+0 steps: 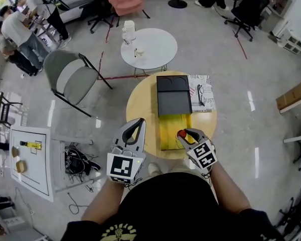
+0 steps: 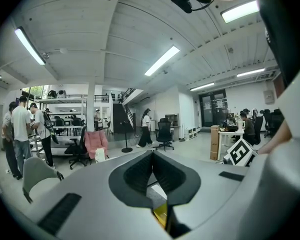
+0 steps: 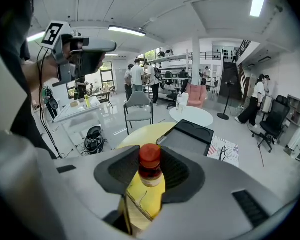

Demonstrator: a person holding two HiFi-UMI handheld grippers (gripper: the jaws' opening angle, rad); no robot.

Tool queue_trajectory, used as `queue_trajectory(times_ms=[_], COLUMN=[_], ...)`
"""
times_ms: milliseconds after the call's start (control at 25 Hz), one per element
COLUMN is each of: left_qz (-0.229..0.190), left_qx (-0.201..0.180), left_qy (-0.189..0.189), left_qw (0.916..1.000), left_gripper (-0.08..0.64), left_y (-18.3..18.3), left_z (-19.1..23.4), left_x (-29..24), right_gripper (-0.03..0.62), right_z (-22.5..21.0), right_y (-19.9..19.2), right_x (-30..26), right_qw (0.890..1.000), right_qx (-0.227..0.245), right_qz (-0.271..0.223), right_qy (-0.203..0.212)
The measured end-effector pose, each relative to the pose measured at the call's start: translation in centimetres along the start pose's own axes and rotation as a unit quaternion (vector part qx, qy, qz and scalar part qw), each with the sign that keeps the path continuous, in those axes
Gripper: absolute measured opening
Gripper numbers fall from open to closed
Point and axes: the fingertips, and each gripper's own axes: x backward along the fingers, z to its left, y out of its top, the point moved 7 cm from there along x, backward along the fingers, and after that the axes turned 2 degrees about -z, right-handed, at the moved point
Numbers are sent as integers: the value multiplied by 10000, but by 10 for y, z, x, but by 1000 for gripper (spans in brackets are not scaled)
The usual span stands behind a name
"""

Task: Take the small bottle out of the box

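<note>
Clamping small bottle (image 3: pixel 150 165), right hand-held gripper (image 3: pixel 151 178), over yellow box (image 1: pixel 173 130)

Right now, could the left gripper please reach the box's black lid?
Probably yes: the left gripper, shut and empty, is beside the table, and only bare tabletop separates it from the black lid.

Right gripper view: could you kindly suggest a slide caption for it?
Right tongs clamp the red-capped small bottle over the yellow box.

No legible text or numbers
</note>
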Motion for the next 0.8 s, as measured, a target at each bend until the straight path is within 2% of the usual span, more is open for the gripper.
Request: queue_trajectory(times_ms=[400, 800], left_qz=[-113, -182], left_qx=[20, 28], left_qy=[-142, -111], left_qw=[9998, 9998], left_gripper=[14, 14], left_y=[8, 11], left_z=[-8, -4], left_x=[-4, -1], right_gripper=[144, 144], right_z=[8, 8], right_y=[41, 77], right_x=[32, 55], right_qw=[9995, 9981], right_qx=[80, 62], right_qz=[-284, -613], right_qy=[69, 26])
